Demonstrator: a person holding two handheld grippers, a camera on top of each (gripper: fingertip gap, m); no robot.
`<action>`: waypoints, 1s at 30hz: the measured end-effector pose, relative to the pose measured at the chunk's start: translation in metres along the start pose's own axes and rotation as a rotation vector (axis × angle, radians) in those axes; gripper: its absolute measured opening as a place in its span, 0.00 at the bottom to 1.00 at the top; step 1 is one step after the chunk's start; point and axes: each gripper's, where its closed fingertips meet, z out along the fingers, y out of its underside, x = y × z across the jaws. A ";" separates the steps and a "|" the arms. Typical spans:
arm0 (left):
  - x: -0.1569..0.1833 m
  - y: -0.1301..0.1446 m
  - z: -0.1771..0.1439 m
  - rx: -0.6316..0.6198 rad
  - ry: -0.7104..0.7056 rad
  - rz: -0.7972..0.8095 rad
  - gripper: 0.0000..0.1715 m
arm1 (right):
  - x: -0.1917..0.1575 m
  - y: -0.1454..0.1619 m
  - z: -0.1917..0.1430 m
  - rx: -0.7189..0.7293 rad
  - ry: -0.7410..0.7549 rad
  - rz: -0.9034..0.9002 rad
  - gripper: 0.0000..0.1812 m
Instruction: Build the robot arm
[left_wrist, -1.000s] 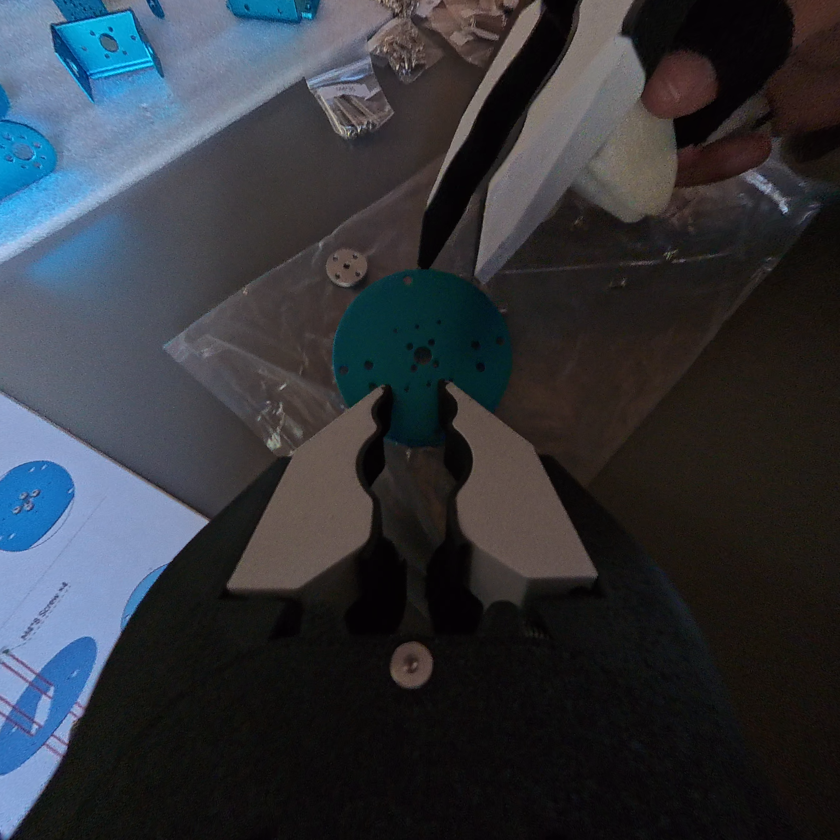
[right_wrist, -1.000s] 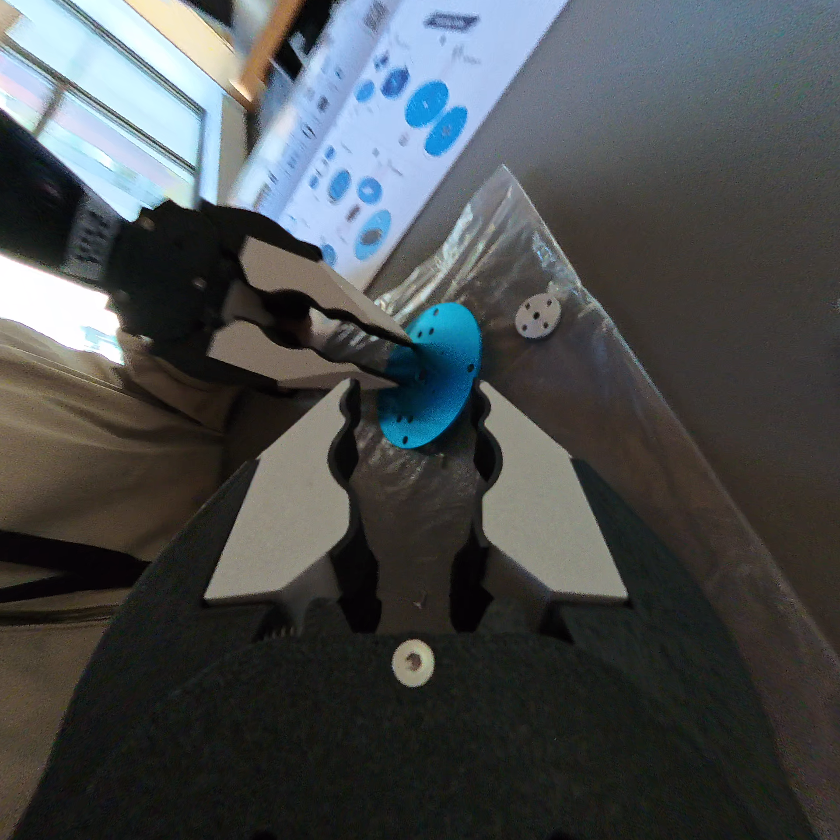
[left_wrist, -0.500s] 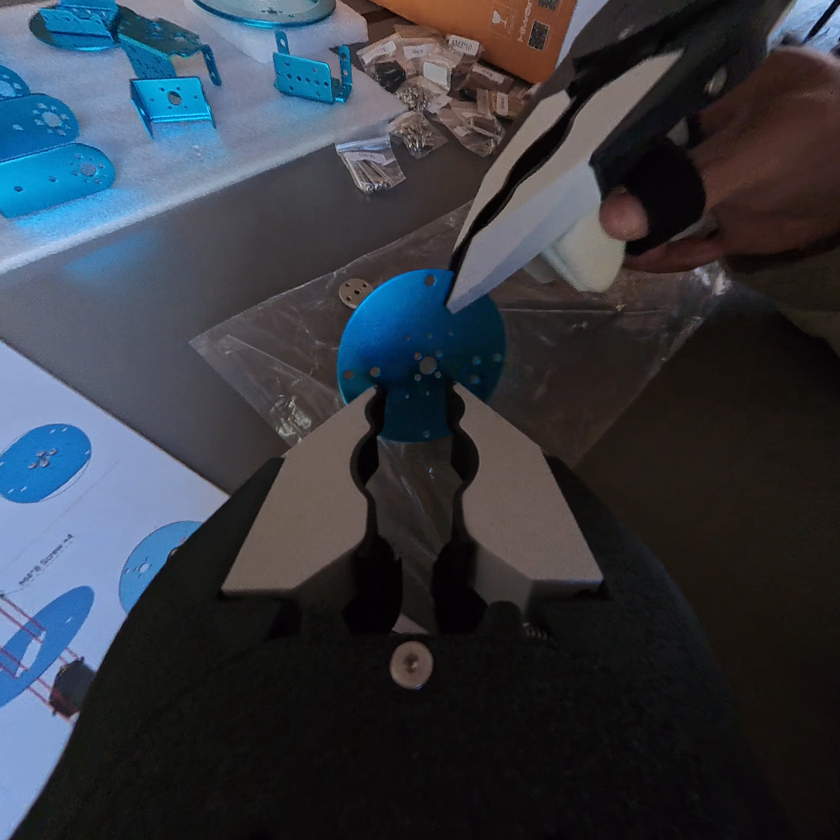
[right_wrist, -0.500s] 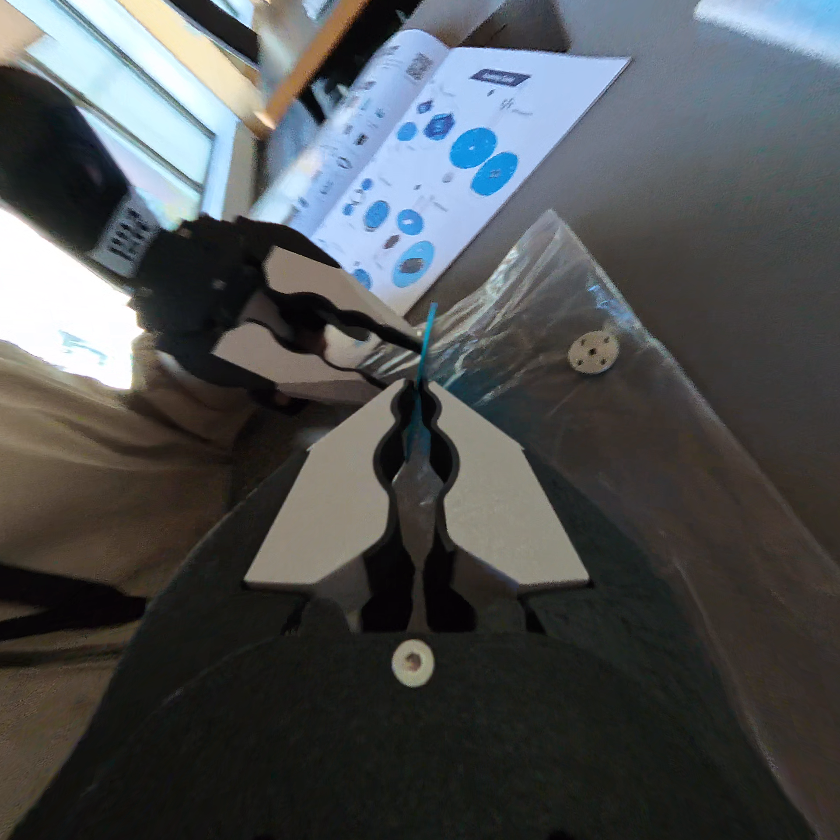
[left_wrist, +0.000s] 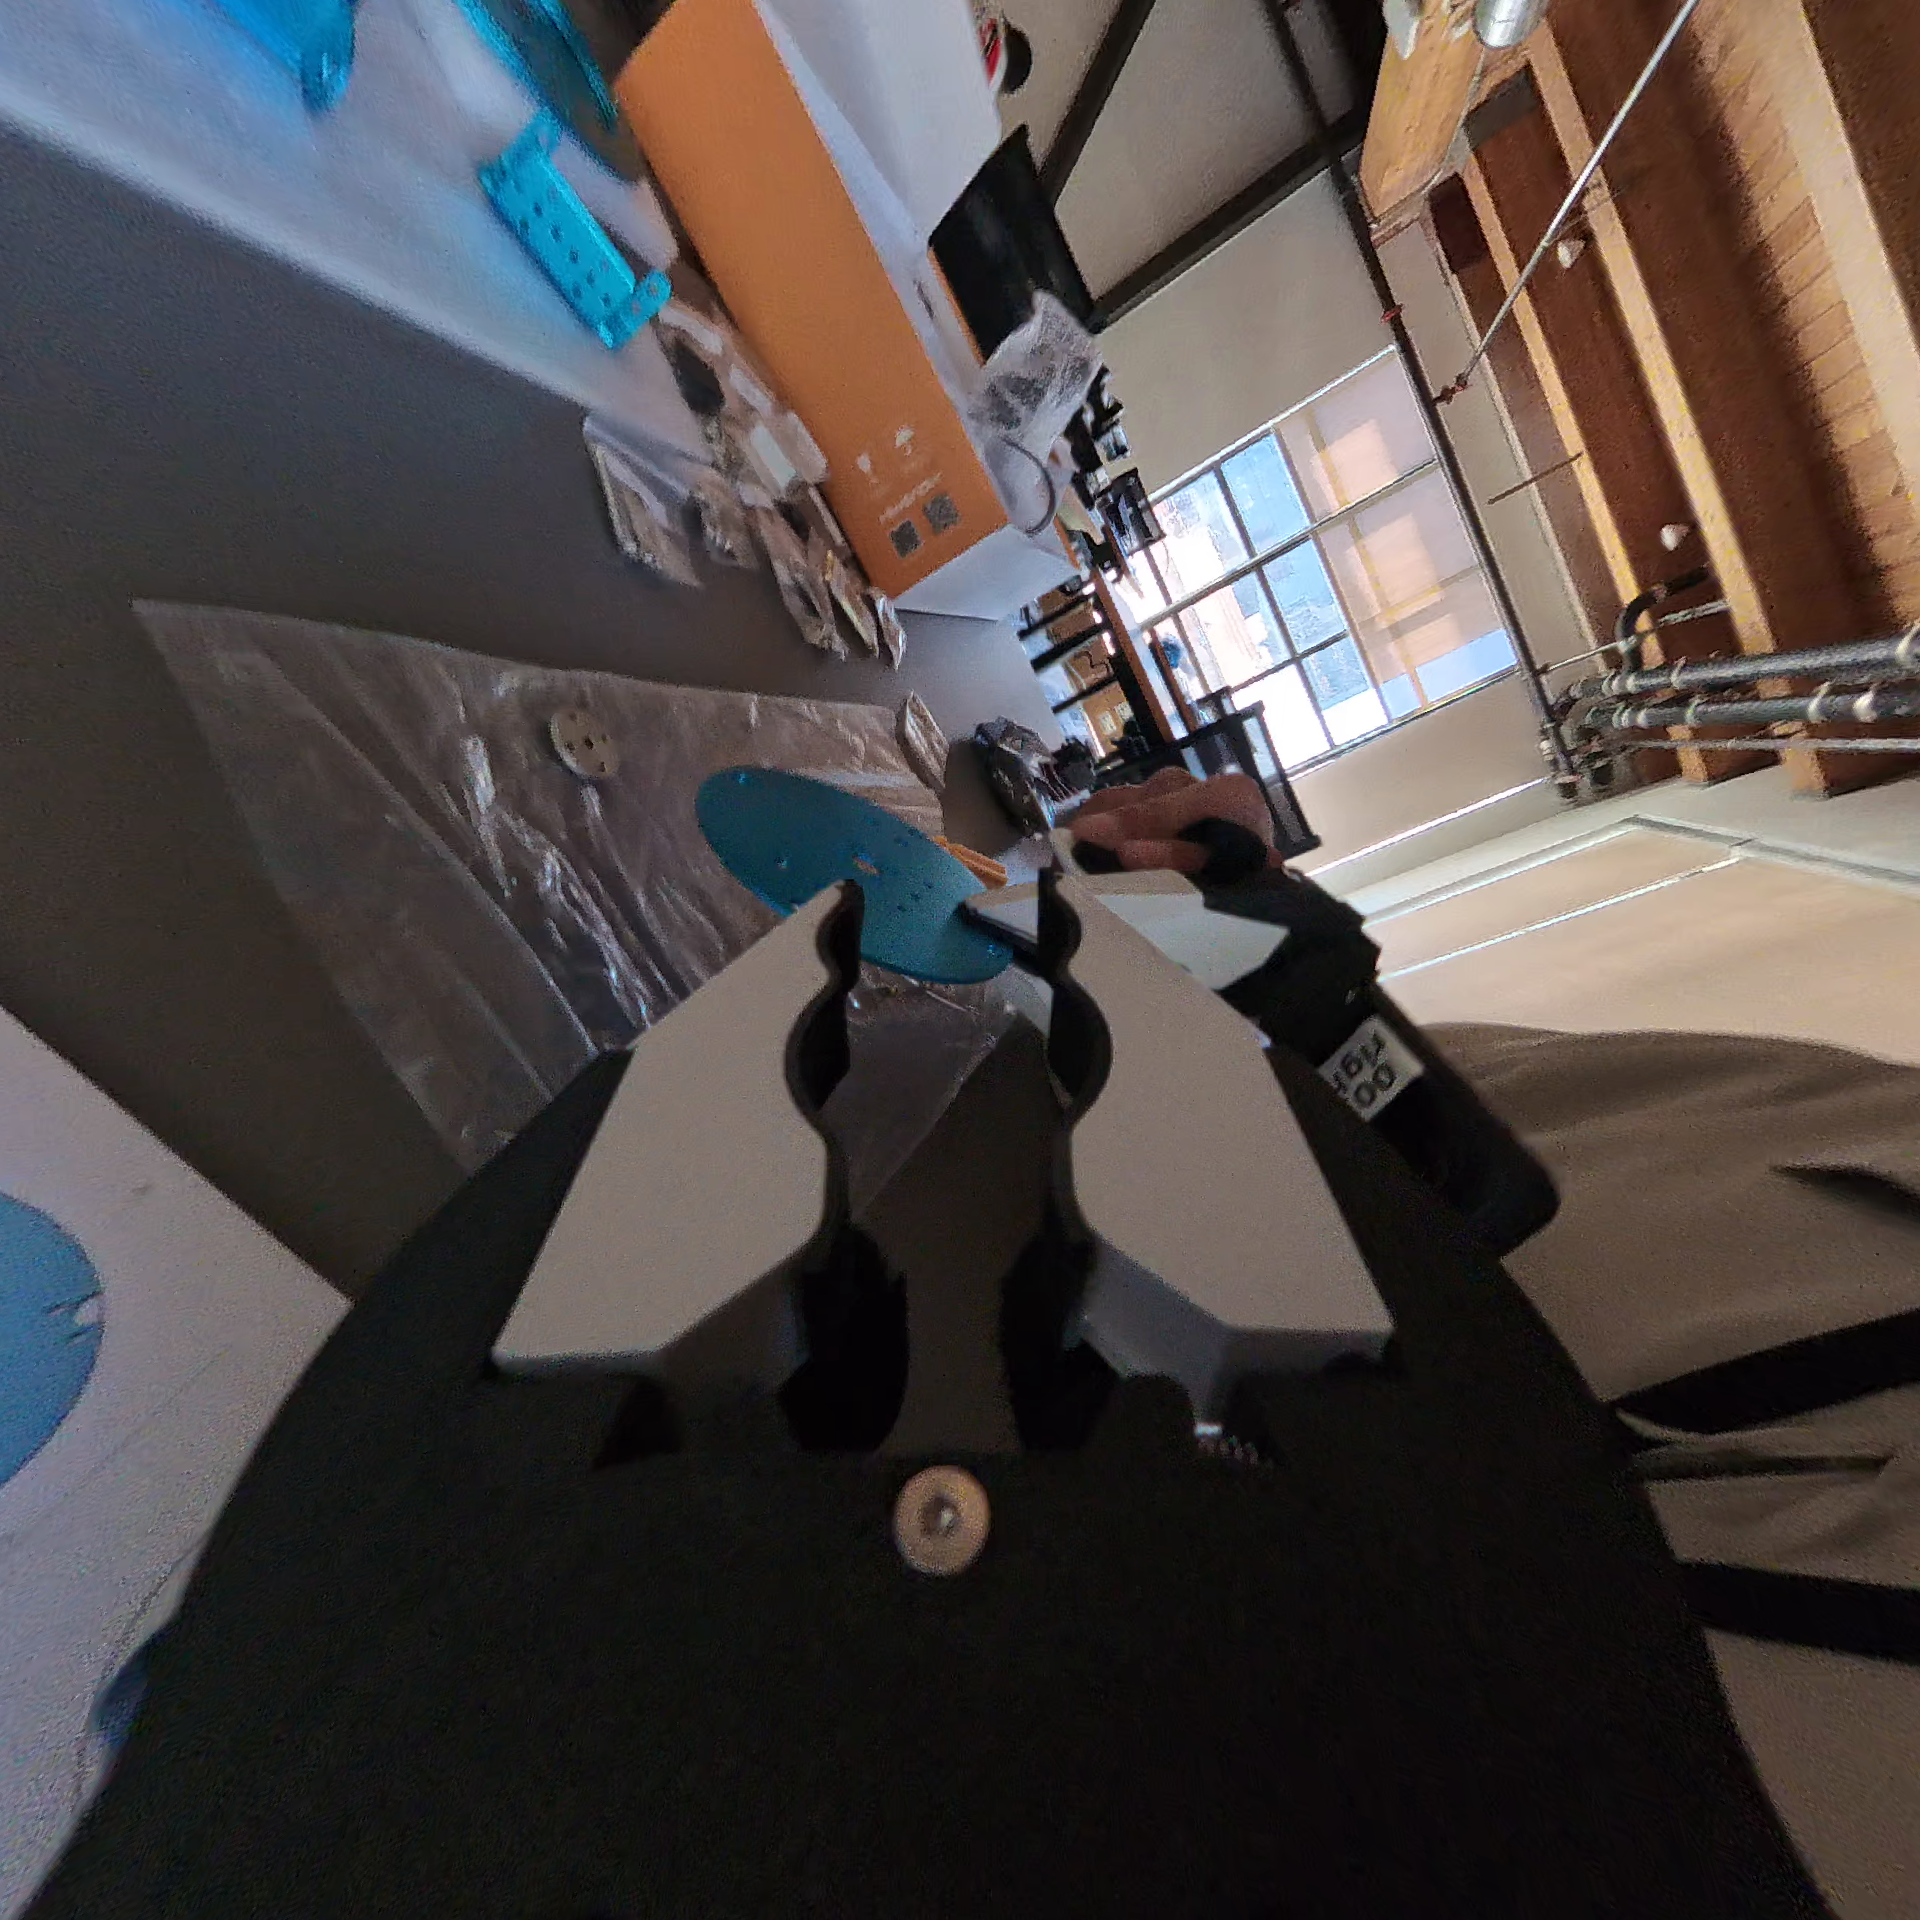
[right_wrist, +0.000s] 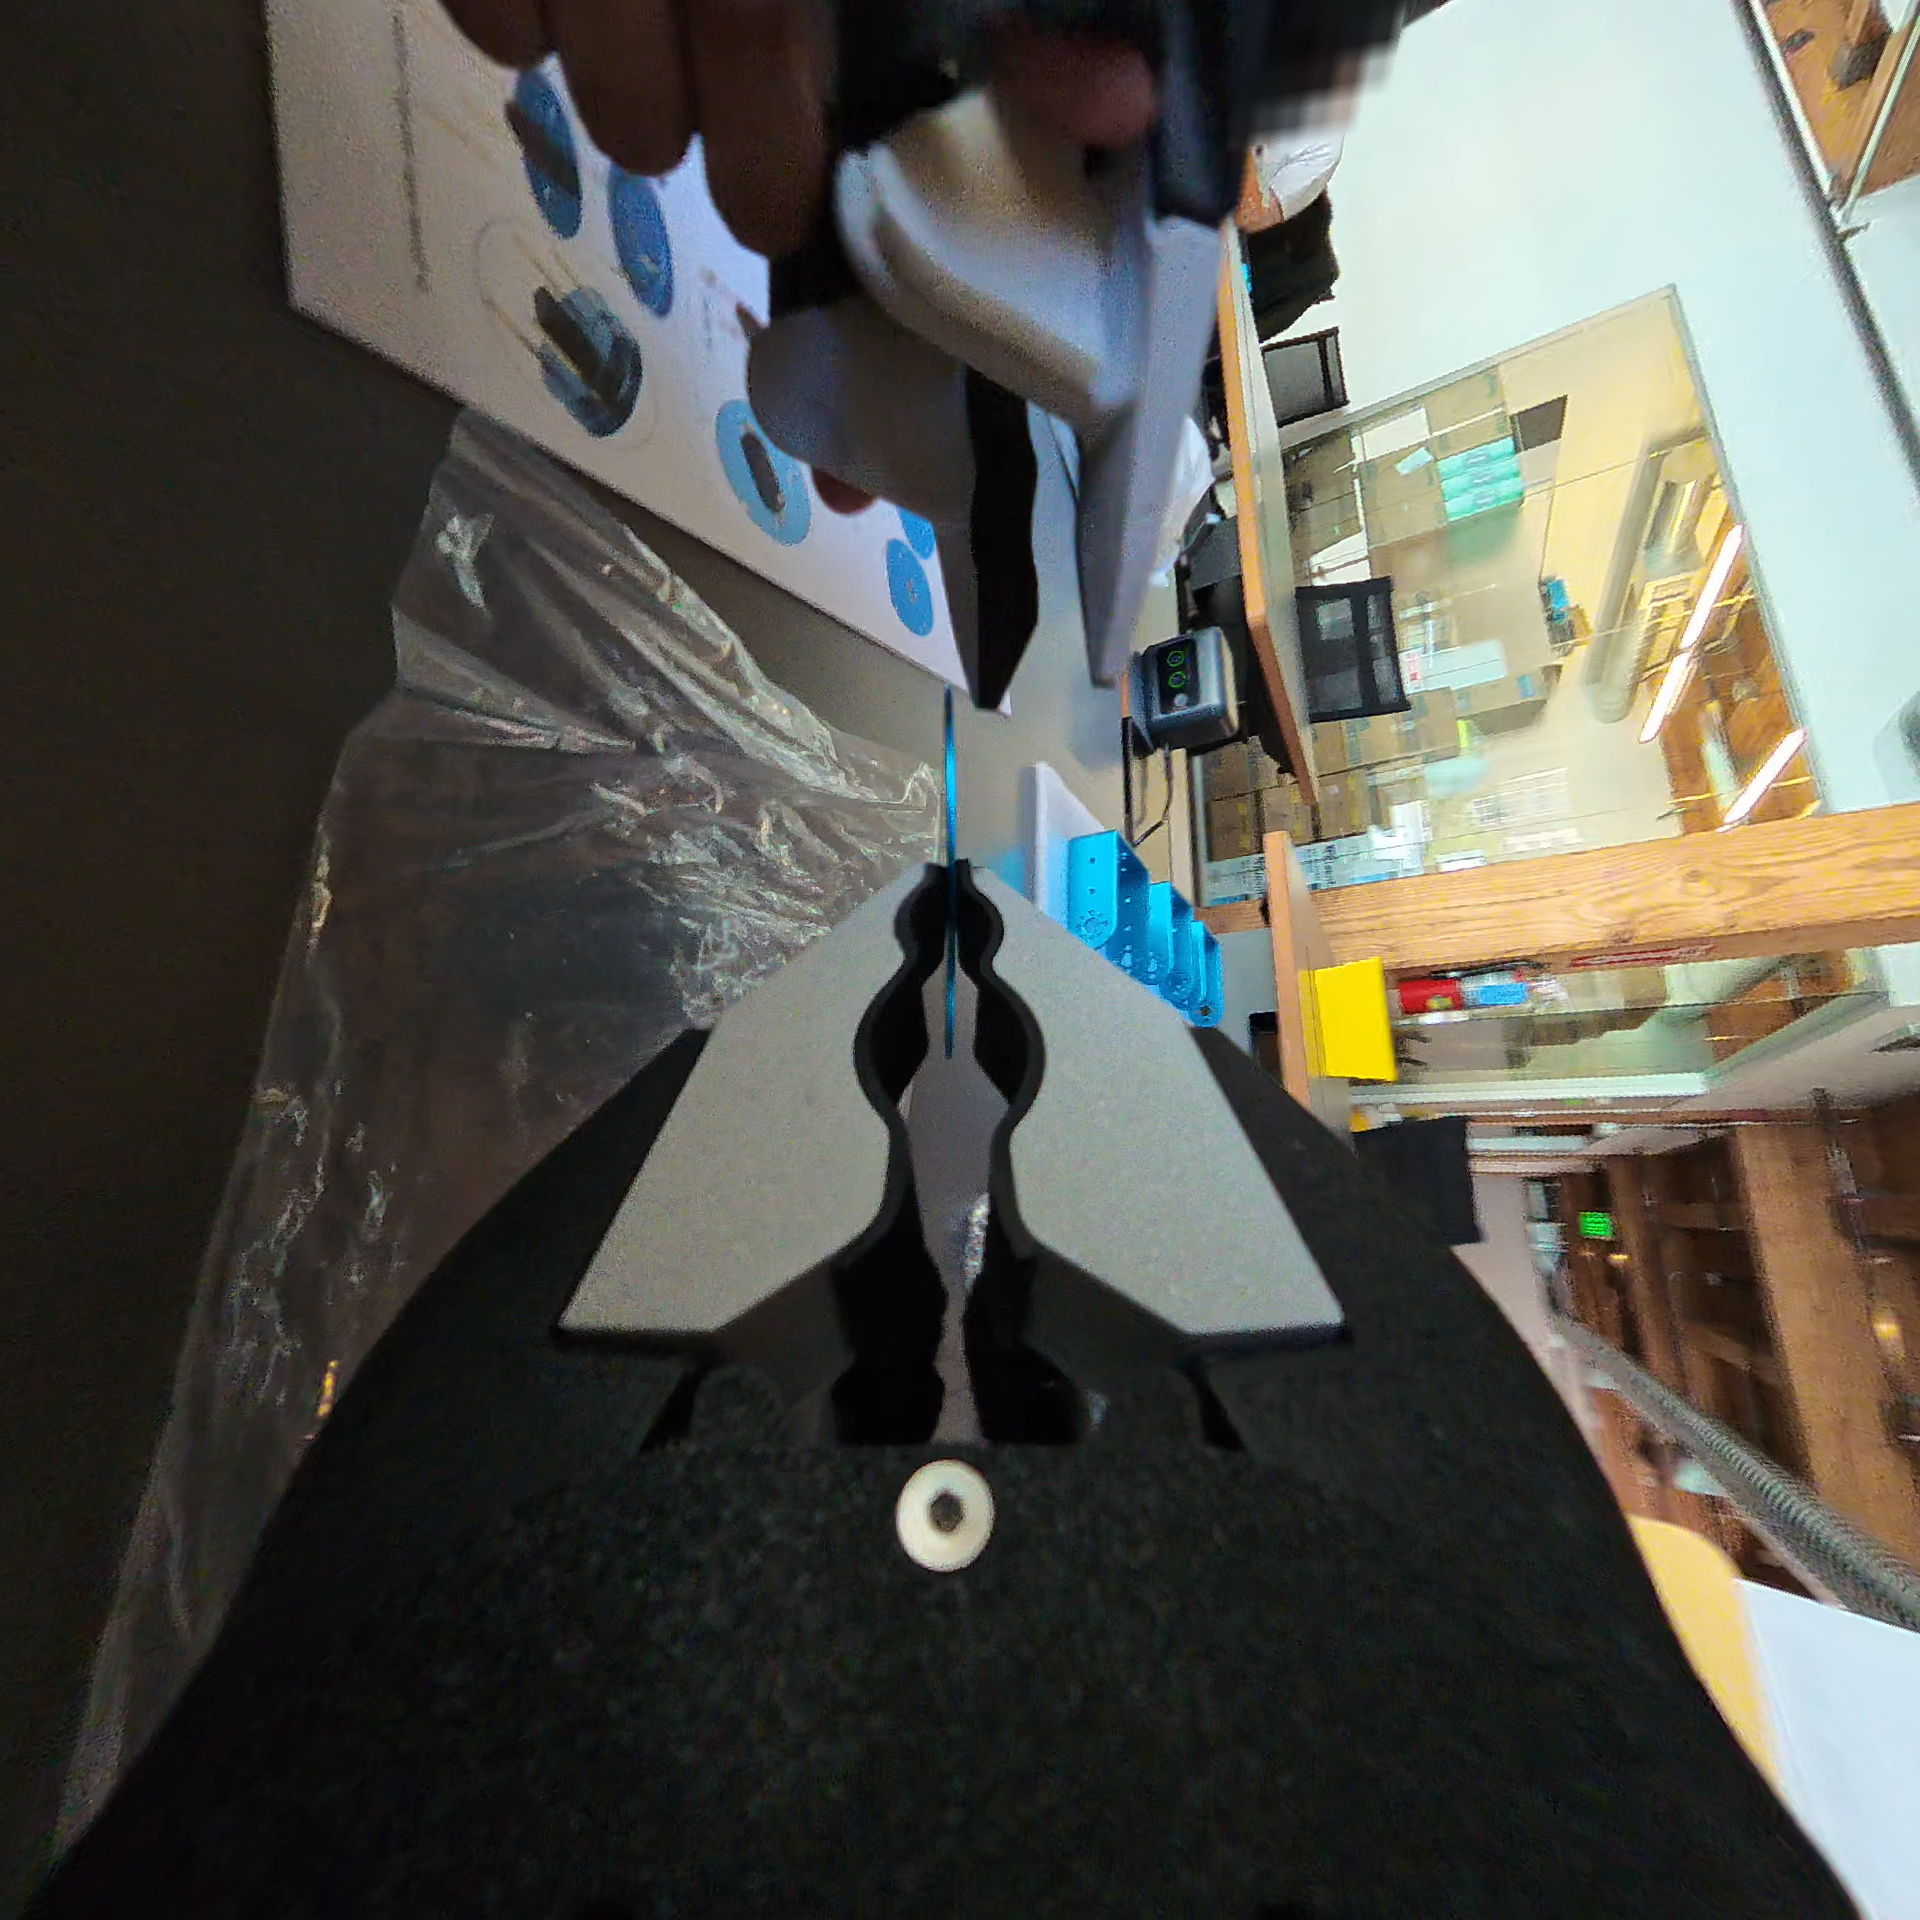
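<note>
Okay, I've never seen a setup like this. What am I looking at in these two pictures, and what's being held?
A person holds a two-finger tool in each hand, and each carries a camera looking along its fingers. One picture is from the left tool, which is open. The other is from the right tool, shut on a thin blue disc, seen edge-on there. On the grey table lie a clear plastic bag, a small silver disc and a printed sheet.

Left gripper (left_wrist: 940, 904) jaws parted at centre, blue disc (left_wrist: 831, 868) just beyond at eleven o'clock, right gripper (left_wrist: 982, 916) pinching its rim, plastic bag (left_wrist: 416, 790) at ten.
</note>
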 end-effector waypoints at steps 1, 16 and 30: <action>-0.004 0.001 0.005 -0.011 0.005 -0.039 0.20 | 0.000 0.001 0.001 -0.010 0.029 -0.044 0.00; -0.020 -0.009 0.006 -0.006 0.057 -0.173 0.14 | 0.011 -0.007 -0.004 0.108 0.237 -0.304 0.00; -0.031 -0.030 -0.055 0.135 -0.040 0.025 0.00 | -0.022 0.075 0.040 -0.165 -0.544 0.888 0.25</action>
